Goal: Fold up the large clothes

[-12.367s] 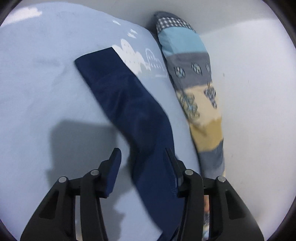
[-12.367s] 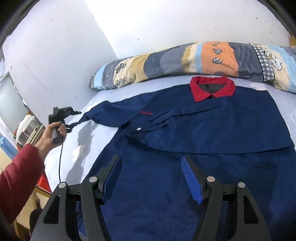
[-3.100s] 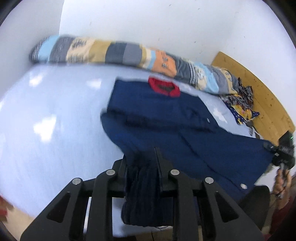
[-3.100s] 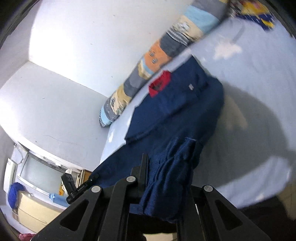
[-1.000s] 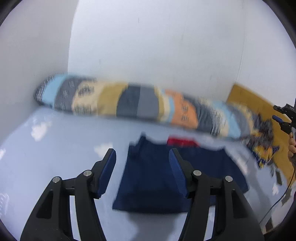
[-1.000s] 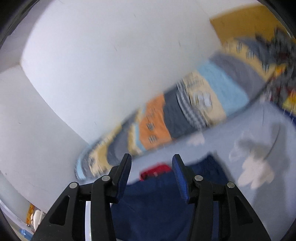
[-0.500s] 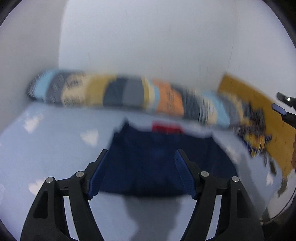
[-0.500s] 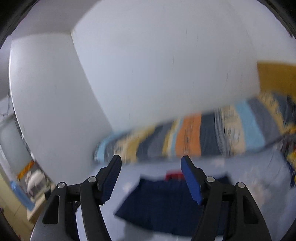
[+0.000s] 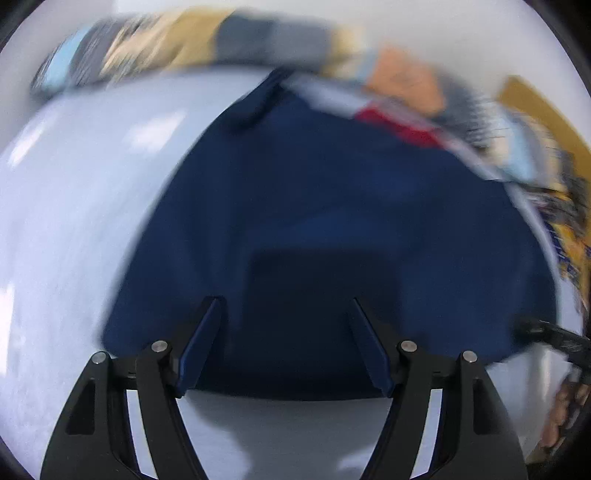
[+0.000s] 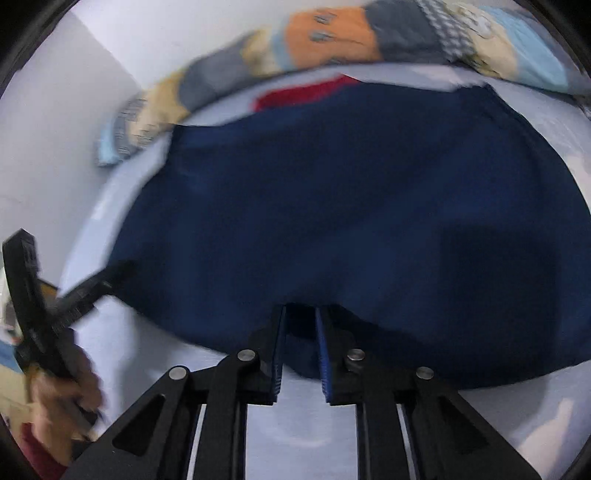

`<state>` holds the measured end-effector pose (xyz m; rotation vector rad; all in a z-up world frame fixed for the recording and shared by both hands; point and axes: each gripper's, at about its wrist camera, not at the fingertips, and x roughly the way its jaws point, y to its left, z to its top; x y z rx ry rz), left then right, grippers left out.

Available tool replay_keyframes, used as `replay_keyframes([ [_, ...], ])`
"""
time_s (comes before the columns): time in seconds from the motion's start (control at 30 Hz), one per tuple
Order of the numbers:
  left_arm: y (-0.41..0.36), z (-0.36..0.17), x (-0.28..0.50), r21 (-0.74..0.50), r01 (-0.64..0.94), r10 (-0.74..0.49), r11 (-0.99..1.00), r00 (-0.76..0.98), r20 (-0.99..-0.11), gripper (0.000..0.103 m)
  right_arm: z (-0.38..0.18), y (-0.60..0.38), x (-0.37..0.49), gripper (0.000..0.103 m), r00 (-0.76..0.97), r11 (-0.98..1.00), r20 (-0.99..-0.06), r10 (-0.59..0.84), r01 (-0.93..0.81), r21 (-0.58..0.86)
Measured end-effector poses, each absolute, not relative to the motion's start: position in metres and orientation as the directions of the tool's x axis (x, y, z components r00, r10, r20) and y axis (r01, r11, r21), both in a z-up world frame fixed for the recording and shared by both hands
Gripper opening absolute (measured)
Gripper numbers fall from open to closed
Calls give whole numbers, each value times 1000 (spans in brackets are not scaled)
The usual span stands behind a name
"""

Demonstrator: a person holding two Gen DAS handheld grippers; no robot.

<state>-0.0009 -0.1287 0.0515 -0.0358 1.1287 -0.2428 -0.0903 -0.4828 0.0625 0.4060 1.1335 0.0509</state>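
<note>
A navy blue jacket point(image 9: 332, 206) with a red collar point(image 9: 399, 125) lies folded on the pale blue bed sheet point(image 9: 74, 206); it also shows in the right wrist view point(image 10: 351, 206), red collar point(image 10: 303, 94) at the far side. My left gripper point(image 9: 288, 306) is open just over the jacket's near edge. My right gripper point(image 10: 300, 314) has its jaws nearly closed around the near edge of the jacket. Both views are motion-blurred.
A long patchwork pillow point(image 9: 207, 40) lies along the wall behind the jacket, also in the right wrist view point(image 10: 332, 33). A wooden headboard point(image 9: 535, 107) and patterned cloth point(image 9: 569, 221) are at the right. The left gripper point(image 10: 33, 295) shows at the right view's left edge.
Both grippers have dropped from high above the bed down to the near edge of the folded jacket. The right gripper's jaws have narrowed onto the fabric; the left stays open.
</note>
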Motion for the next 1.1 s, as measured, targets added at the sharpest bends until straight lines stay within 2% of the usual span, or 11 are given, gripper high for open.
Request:
replay_keyframes([
  [0.07,-117,57,1,-119,141,-169,983,427,-888,71,60,-528,-97,3,431,888,-871,237,268,375],
  [0.17,-107,71,1,5,72,-31,997,490,-871,71,67,-579,-107,2,426,882,-904,44,408,235],
  [0.23,-95,81,0,-53,23,-57,998,525,-849,71,75,-594,-114,3,421,868,-904,-74,473,149],
  [0.33,-94,93,-6,-182,48,-178,982,552,-815,71,95,-581,-111,10,501,891,-864,-51,414,188],
  [0.5,-112,68,0,-92,140,-144,986,433,-890,71,70,-585,-94,9,450,858,-893,11,455,240],
  [0.53,-111,59,2,-67,134,-116,989,403,-908,71,60,-591,-94,3,411,845,-912,-3,488,217],
  [0.6,-108,59,2,-24,110,-68,994,420,-905,71,52,-604,-97,0,411,811,-911,34,521,265],
  [0.67,-109,71,1,-22,103,-68,994,466,-882,71,67,-603,-97,3,428,817,-903,-37,533,220],
  [0.7,-111,77,-2,-33,104,-80,994,494,-866,71,74,-599,-98,11,451,826,-891,-52,521,216],
  [0.9,-128,85,-8,4,152,-81,988,553,-830,72,111,-534,-71,11,594,924,-800,79,258,282],
  [1.1,-131,59,-2,-5,150,-74,989,456,-887,72,108,-400,20,11,486,965,-840,243,-29,262],
])
